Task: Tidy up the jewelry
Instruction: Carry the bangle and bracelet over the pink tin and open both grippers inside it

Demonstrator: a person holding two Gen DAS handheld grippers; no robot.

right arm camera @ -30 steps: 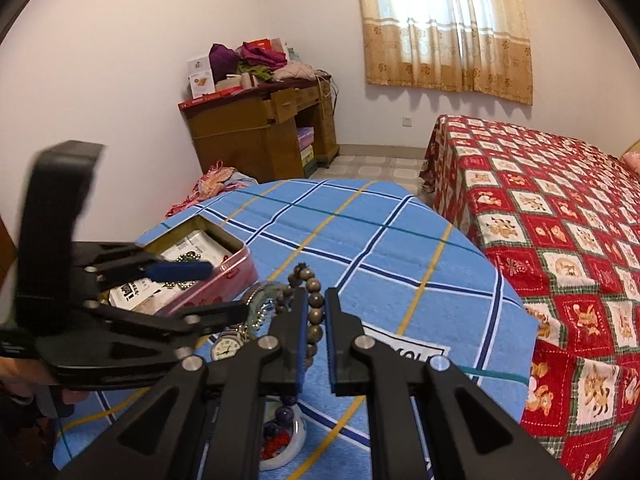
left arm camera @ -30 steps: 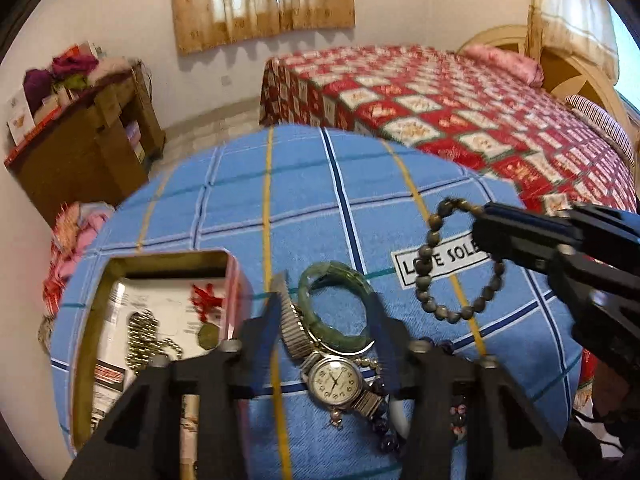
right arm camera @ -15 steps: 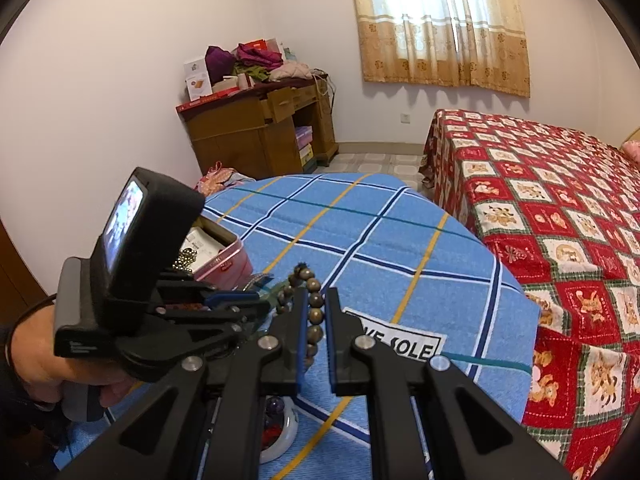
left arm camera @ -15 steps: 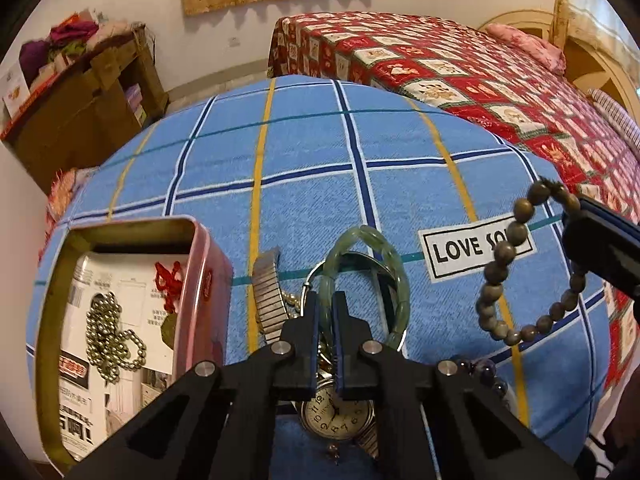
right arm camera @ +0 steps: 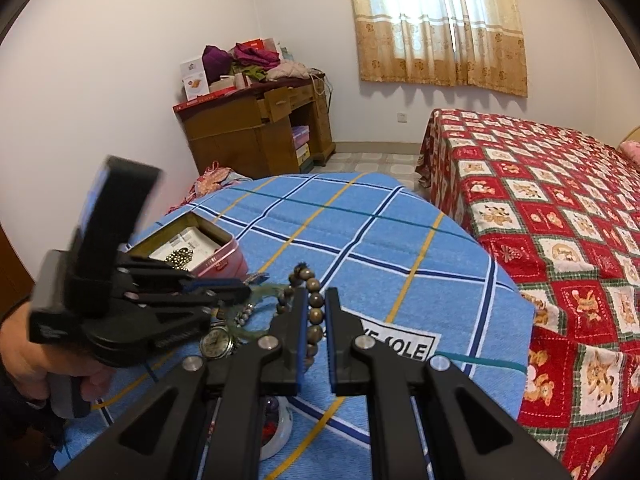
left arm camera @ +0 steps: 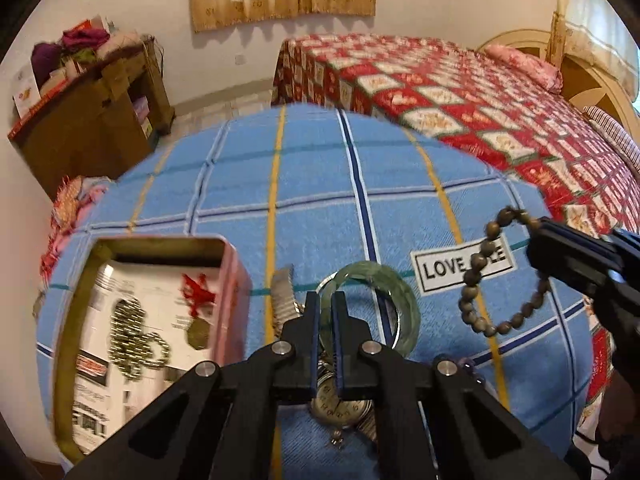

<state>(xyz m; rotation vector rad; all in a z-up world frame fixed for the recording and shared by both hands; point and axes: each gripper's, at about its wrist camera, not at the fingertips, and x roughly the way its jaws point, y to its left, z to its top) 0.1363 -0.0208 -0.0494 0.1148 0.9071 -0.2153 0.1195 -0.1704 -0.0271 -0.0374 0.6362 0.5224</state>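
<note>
My left gripper [left arm camera: 326, 306] is shut on the near rim of a green jade bangle [left arm camera: 406, 300], which stands tilted above a silver watch [left arm camera: 340, 402] on the blue plaid cloth [left arm camera: 320, 184]. To its left is an open pink tin [left arm camera: 236, 280] holding a gold bead chain [left arm camera: 132, 340] and a red-knotted pendant. My right gripper [right arm camera: 314, 300] is shut on a brown bead bracelet [right arm camera: 314, 314], held off the cloth; that bracelet [left arm camera: 478, 280] hangs at the right in the left wrist view. In the right wrist view the left gripper [right arm camera: 240, 290] sits left of mine, beside the tin [right arm camera: 224, 258].
A white dish [right arm camera: 280, 428] with purple and red beads lies under my right gripper. The round table ends close behind the "LOVE SOLE" label [left arm camera: 440, 268]. A bed with a red quilt [left arm camera: 460, 96] stands to the right, a wooden desk [right arm camera: 256, 128] at the back left.
My left gripper went from open around the bangle and watch to shut on the bangle's rim, and the bangle now tilts up. The right gripper kept still with the bead bracelet.
</note>
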